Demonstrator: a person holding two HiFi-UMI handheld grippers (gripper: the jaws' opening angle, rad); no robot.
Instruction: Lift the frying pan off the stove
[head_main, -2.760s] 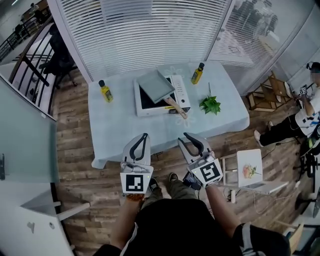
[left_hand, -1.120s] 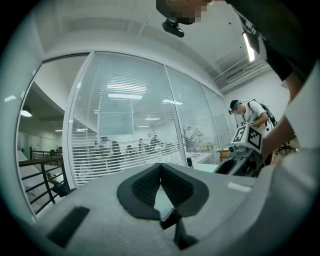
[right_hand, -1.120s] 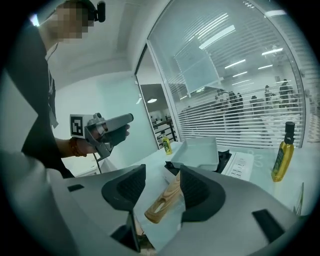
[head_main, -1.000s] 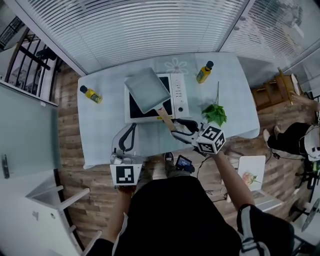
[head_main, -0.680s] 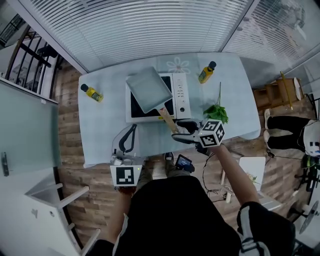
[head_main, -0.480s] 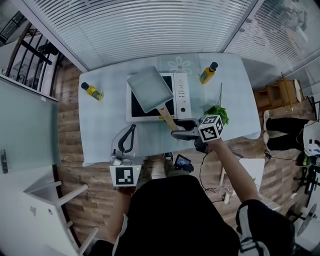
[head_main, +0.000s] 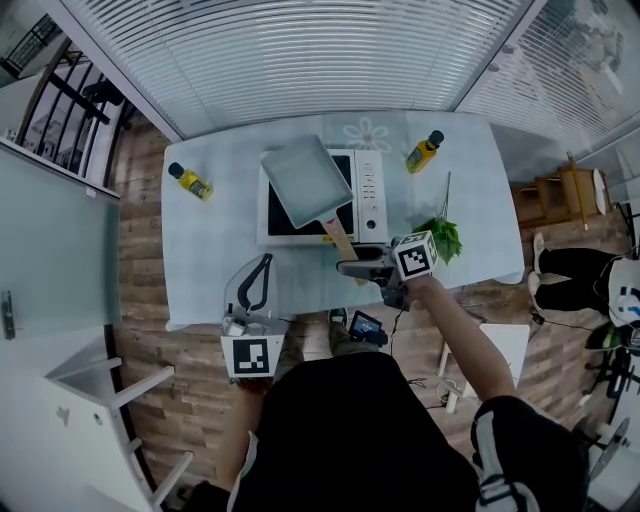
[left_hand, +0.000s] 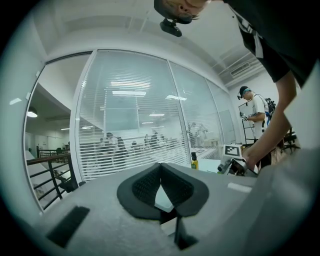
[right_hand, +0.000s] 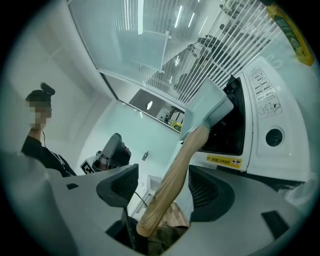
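From my seat the job is only at its approach stage: the frying pan sits on the stove, lying askew over the dark cooking surface with its far-left corner overhanging the white casing, and nothing about it looks raised yet. Its wooden handle sticks out over the stove's near edge toward me, above the pale table. My right gripper is at that handle. Its jaws have just been opening and now stand wide, one on each side of the wood. In the right gripper view the handle runs up between the two dark pads with a clear gap on either side, so I read this as straddling, not gripping, and the butt end of the handle is deep between the jaws, close to the gripper's body. My left gripper hovers at the table's near edge, to the left of the handle and well apart from the pan. Its tips meet and it holds nothing. What is left, as I judge it, is nearly everything: close the right jaws firmly on the wood, then raise the pan clear of the stove. Since the grip would sit far from the pan body, I expect the pan to want to droop or twist as it comes up.
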